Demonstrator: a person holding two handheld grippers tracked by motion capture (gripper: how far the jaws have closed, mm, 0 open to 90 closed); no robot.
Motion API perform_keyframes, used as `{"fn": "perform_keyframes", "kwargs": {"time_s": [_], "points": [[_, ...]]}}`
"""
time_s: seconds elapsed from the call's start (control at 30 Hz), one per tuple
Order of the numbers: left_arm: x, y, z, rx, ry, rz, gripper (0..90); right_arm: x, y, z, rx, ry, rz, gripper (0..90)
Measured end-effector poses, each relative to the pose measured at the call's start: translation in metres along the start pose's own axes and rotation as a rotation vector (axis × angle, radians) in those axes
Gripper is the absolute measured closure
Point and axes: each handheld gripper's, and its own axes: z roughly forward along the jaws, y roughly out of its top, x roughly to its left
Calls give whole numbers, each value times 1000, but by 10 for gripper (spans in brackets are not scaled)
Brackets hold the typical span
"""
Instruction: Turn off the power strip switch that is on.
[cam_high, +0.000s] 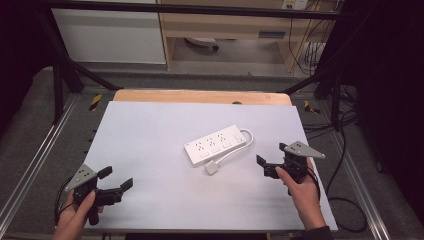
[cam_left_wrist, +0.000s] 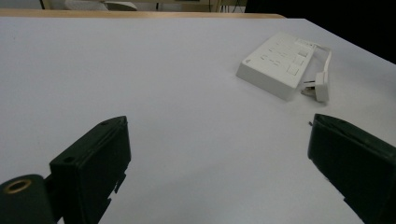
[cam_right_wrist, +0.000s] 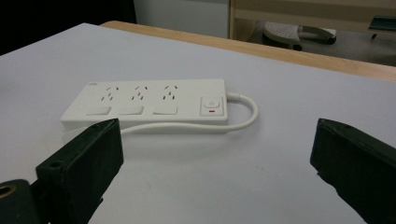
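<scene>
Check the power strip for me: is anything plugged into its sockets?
No. The power strip lies flat with all its sockets bare, and its own plug rests loose on the table beside it.

A white surface (cam_high: 150, 150) covered the table, with a bare wooden strip (cam_high: 200, 96) along its far edge. Grey carpet (cam_high: 30, 130) lay either side. Beyond stood a white cabinet (cam_high: 107, 35), wooden shelving (cam_high: 230, 25) and dangling cables (cam_high: 310, 50).
</scene>
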Motion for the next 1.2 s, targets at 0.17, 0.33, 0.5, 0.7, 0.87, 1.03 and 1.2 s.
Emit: {"fn": "perform_keyframes", "kwargs": {"time_s": [0.17,0.33,0.5,0.7,0.87,1.03,1.2], "points": [[0,0,0,-3,-1,-1,60,-1,8,5,19,-3,-8,35],[-1,0,0,4,-3,0,60,-2,12,8,13,-10,-27,31],[-1,0,1,7,-2,2,61,-7,17,11,38,-36,-51,33],[-1,0,1,13,-4,4,61,-11,23,7,44,-32,-52,35],[-1,-1,1,13,-4,1,61,-12,34,3,26,-42,-71,47],[-1,-1,2,16,-5,3,61,-11,44,2,16,-29,-79,59],[-1,-1,2,16,-4,3,61,-10,51,3,5,-25,-81,74]]}}
